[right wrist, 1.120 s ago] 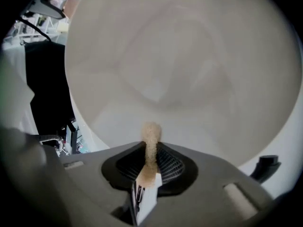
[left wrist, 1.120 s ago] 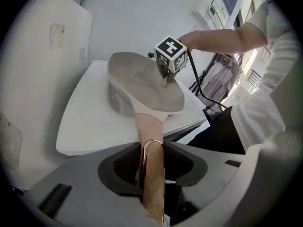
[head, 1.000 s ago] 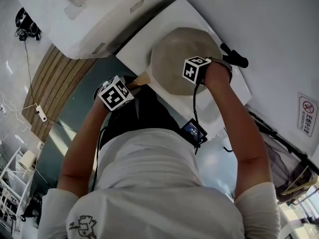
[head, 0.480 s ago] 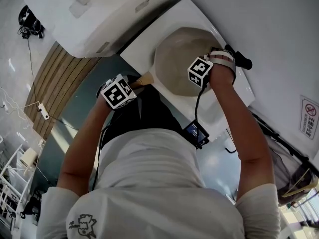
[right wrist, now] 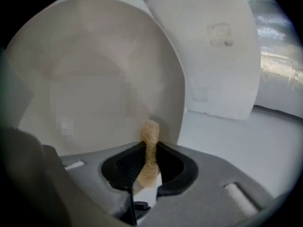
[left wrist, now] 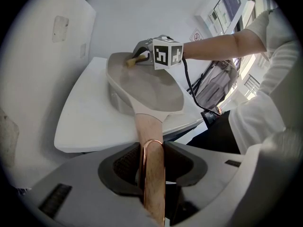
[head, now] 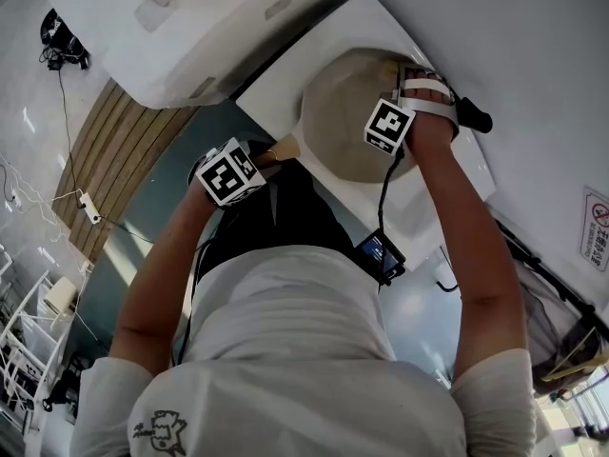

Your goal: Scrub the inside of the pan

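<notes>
A beige pan (head: 344, 127) lies on a white counter (head: 271, 86). Its wooden handle (left wrist: 150, 141) runs back between the jaws of my left gripper (left wrist: 152, 163), which is shut on it and holds the pan (left wrist: 147, 82) steady. My right gripper (right wrist: 149, 161) is shut on a tan sponge (right wrist: 150, 138), pinched thin between the pads. The sponge tip rests against the pan's inner surface (right wrist: 94, 74) near its far rim. In the head view the right gripper (head: 404, 82) is over the far side of the pan, and the left gripper (head: 249, 165) is at the handle end.
A large white boxy unit (head: 181, 27) stands left of the counter. A black object (head: 473, 115) lies by the pan's far right side, close to the white wall (head: 533, 55). A cable and small device (head: 383, 255) hang below the right arm.
My right gripper has slid with the sponge from the middle of the pan toward its far rim. The left gripper has kept its hold on the handle.
</notes>
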A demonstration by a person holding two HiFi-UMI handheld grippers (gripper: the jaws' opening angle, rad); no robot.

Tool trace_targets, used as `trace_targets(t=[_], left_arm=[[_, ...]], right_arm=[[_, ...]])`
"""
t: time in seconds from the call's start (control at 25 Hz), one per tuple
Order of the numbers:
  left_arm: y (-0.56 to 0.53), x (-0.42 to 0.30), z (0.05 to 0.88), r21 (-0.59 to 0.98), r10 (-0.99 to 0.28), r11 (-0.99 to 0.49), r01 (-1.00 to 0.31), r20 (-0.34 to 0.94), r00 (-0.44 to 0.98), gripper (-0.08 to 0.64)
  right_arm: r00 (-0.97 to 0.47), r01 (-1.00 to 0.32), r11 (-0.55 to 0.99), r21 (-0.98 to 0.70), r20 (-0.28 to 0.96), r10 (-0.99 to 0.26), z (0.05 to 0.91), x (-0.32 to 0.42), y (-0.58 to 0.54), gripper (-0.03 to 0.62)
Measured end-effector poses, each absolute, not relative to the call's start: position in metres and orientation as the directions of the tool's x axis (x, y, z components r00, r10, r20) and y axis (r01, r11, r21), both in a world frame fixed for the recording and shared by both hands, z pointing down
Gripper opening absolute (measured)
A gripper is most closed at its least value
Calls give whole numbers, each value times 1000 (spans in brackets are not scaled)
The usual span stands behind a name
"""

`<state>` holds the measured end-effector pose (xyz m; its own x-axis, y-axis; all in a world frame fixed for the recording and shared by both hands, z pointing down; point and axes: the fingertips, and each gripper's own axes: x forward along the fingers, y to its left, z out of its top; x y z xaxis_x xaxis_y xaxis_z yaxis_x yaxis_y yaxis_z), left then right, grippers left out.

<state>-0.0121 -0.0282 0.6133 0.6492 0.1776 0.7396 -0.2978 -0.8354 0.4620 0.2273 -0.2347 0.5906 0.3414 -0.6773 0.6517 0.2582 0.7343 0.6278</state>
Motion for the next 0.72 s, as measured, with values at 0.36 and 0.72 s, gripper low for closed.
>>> trace_targets(t=[0.36, 0.72], left_arm=[[-29, -14, 614, 465, 169, -828, -313, 739, 652, 152], [-31, -18, 614, 460, 163, -828, -320, 744, 648, 152]], right_arm=[[158, 278, 666, 692, 651, -742, 586, 171, -253, 69], [-85, 196, 727, 658, 750, -655, 612, 102, -232, 71]])
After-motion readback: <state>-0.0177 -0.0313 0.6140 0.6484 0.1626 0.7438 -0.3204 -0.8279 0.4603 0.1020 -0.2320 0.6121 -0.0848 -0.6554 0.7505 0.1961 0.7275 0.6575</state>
